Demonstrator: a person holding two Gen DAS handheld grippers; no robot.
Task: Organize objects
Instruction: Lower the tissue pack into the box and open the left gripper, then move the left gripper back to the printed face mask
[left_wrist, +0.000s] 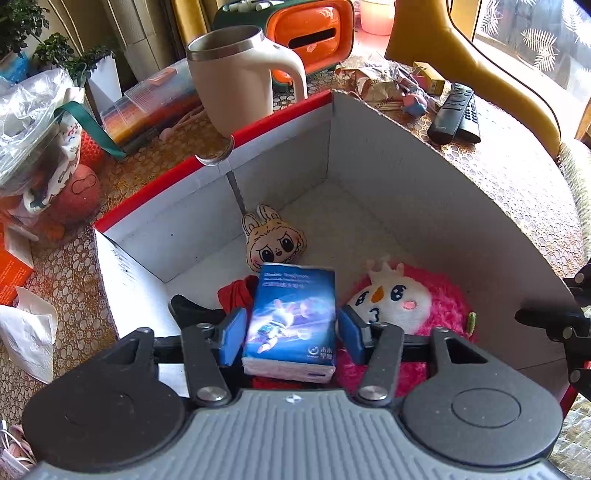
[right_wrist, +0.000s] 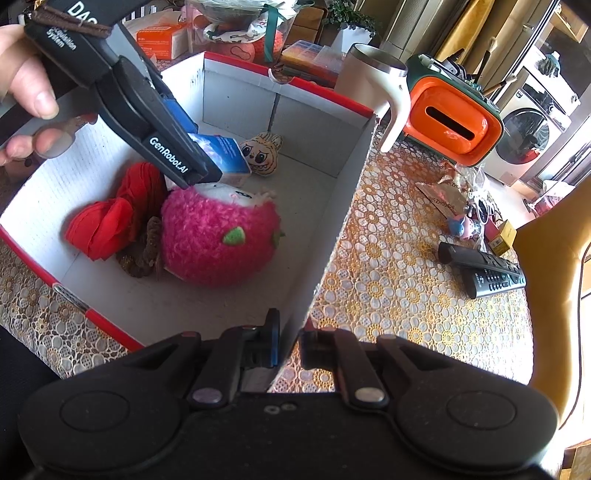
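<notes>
- While the left gripper hangs steeply nose-down inside the white cardboard box with red rim, its blue pads stand spread at either side of the blue printed tissue pack, with a gap showing at the right pad; the pack looks released, not pinched.
- Left wrist view: tissue pack at centre, lying over the red cloth item at 9 o'clock and the pink fuzzy plush toy with white face at 3 o'clock.
- Cream bunny-faced keychain plush at 12 o'clock of the pack, on the box floor.
- Beige steel-rimmed mug outside the box, 12 o'clock.
- Right wrist view: right gripper straddles the box's near wall, jaws pressed together on it, judged to steady the box during loading.
- Person's hand at 10 o'clock, holding the left gripper's handle, tilted down into the box.
- Two black remote controls on the floral lace tablecloth at 3 o'clock, not yet boxed.
</notes>
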